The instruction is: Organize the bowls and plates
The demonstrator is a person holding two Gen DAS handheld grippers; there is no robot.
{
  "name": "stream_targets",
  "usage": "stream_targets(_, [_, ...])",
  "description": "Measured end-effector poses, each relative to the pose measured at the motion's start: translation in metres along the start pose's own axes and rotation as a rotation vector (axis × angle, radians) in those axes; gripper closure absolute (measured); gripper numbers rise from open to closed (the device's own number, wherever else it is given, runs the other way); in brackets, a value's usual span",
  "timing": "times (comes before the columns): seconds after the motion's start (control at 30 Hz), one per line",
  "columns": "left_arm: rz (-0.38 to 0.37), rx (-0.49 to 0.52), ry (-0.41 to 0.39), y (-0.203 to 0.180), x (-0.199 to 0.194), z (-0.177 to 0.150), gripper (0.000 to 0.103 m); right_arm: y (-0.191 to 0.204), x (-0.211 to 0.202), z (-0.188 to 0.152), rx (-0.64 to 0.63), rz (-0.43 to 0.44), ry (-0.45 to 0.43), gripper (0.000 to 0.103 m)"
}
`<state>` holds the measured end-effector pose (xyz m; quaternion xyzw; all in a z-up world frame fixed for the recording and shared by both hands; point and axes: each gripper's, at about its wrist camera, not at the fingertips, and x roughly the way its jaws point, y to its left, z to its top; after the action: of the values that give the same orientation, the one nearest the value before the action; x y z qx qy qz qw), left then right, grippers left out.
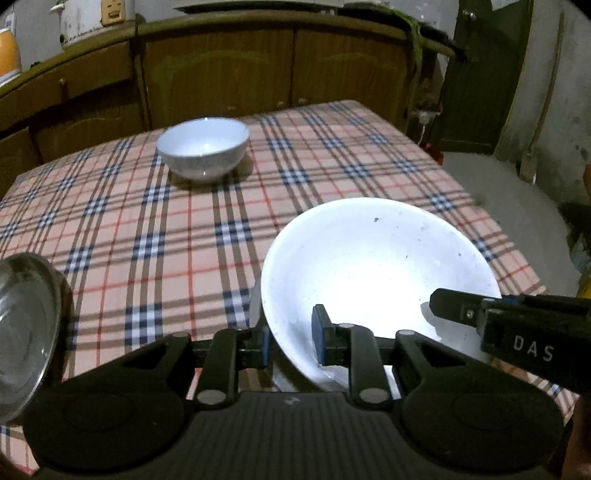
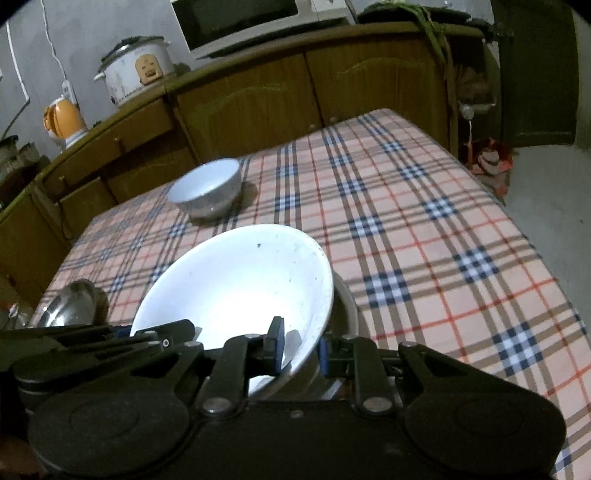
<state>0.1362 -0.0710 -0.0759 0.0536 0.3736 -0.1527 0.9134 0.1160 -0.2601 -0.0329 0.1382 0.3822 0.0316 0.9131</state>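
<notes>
Each wrist camera looks forward and down over its own fingers, close above the big white bowl; both share the checked table.

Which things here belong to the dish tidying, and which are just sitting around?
Job: large white bowl straddled by both grippers; small white bowl; shiny steel plate.
Lying about: white rice cooker, orange kettle, microwave, plaid tablecloth.
</notes>
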Motion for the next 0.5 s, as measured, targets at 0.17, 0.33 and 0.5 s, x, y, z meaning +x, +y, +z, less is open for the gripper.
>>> stream_targets(0.17, [0.010, 0.033, -0.002, -0.006, 0.003, -0.005, 0.079, -0.005, 0.006, -0.006, 0.012, -0.010, 0.013, 0.079])
stream_targets(0.33, [0.007, 0.053, -0.005, -0.011, 0.002, -0.009, 0.076, -0.007, 0.003, -0.007, 0.004, -0.019, 0.009, 0.079])
stream_targets(0.5, [-0.020, 0.046, 0.004, -0.011, 0.001, -0.015, 0.073, -0.005, -0.005, -0.010, -0.019, -0.031, 0.004, 0.079])
